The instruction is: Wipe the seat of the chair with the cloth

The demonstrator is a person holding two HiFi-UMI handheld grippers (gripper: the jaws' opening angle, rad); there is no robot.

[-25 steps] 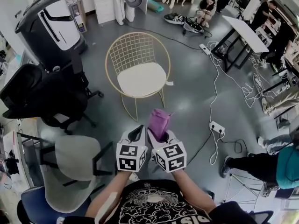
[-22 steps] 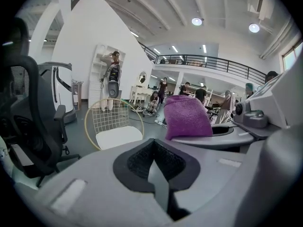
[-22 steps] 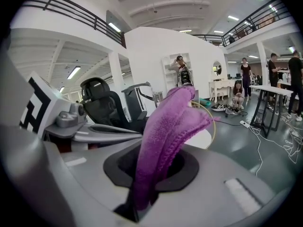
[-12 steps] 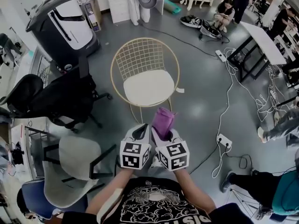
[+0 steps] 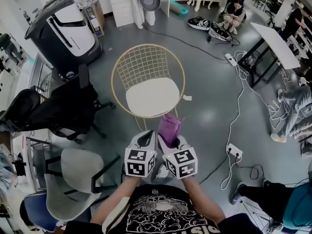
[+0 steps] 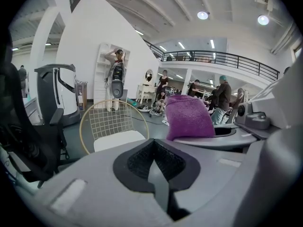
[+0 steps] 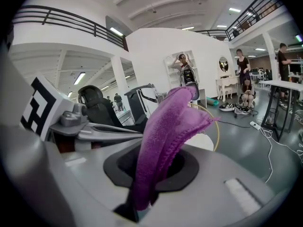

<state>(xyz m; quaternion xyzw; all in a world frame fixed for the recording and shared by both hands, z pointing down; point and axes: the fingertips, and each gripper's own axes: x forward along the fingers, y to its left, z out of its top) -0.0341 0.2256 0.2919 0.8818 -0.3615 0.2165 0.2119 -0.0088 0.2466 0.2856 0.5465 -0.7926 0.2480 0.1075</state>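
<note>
Open workshop, polished grey floor: cables trail across it to a power strip at 4 o'clock. A gold wire chair with a white seat stands at 12 o'clock. The right gripper is clamped on a purple cloth, held upright and apart from the seat. The left gripper, jaws together, holds nothing. A black office chair sits at 9 o'clock, a white bench at 2 o'clock.

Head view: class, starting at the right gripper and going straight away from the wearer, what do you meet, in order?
In order: right gripper → cloth → seat → backrest.
</note>
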